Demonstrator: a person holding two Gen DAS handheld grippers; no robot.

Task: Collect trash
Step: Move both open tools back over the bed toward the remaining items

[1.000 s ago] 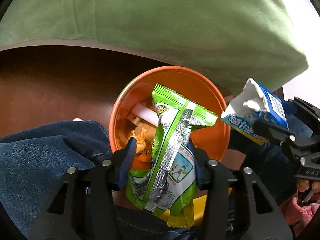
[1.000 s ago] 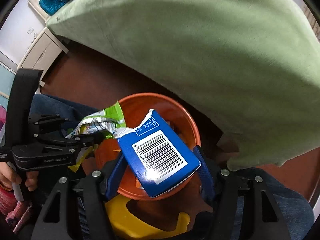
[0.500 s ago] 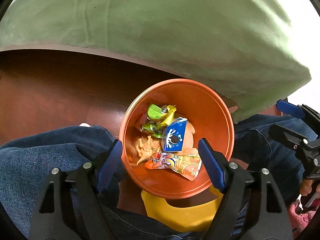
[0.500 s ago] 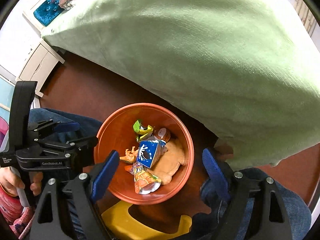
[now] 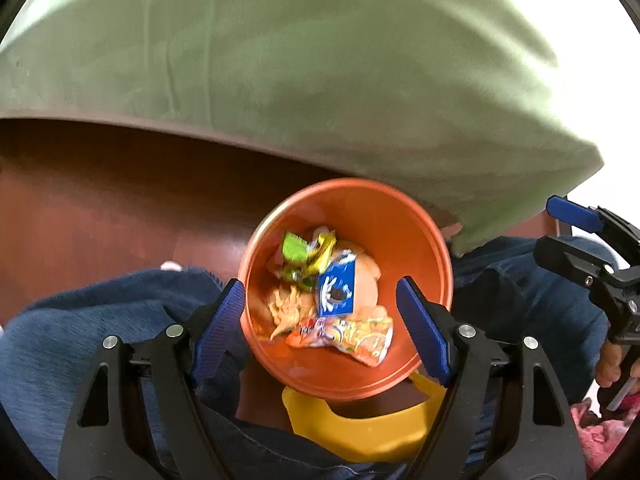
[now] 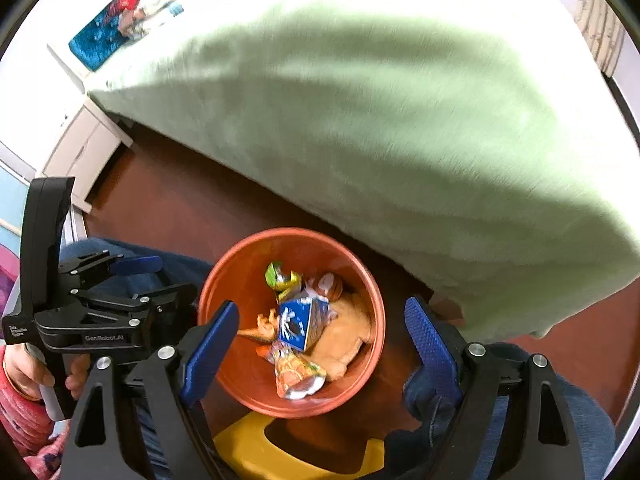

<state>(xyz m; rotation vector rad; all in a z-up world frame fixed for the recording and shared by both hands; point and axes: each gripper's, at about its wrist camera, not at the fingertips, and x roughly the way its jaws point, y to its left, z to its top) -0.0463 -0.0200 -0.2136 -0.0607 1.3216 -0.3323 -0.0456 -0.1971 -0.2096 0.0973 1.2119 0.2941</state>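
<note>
An orange bin (image 5: pixel 400 216) stands on the floor below me; it also shows in the right wrist view (image 6: pixel 240 280). Inside lie a blue carton (image 5: pixel 337 288), a green wrapper (image 5: pixel 294 248), an orange-printed wrapper (image 5: pixel 352 334) and other scraps. The carton (image 6: pixel 296 322) and green wrapper (image 6: pixel 276 276) show in the right wrist view too. My left gripper (image 5: pixel 320 330) is open and empty above the bin. My right gripper (image 6: pixel 320 344) is open and empty above the bin, beside the left one (image 6: pixel 132 276).
A bed with a green cover (image 5: pixel 320 80) overhangs the dark wooden floor (image 5: pixel 100 220) just behind the bin. A yellow stool (image 5: pixel 360 424) sits under the bin's near side. The person's jeans-clad legs (image 5: pixel 80 340) flank the bin. A white cabinet (image 6: pixel 84 148) stands far left.
Both grippers opened and dropped their loads: the green wrapper and the blue carton now lie in the bin. Both grippers have risen away from it.
</note>
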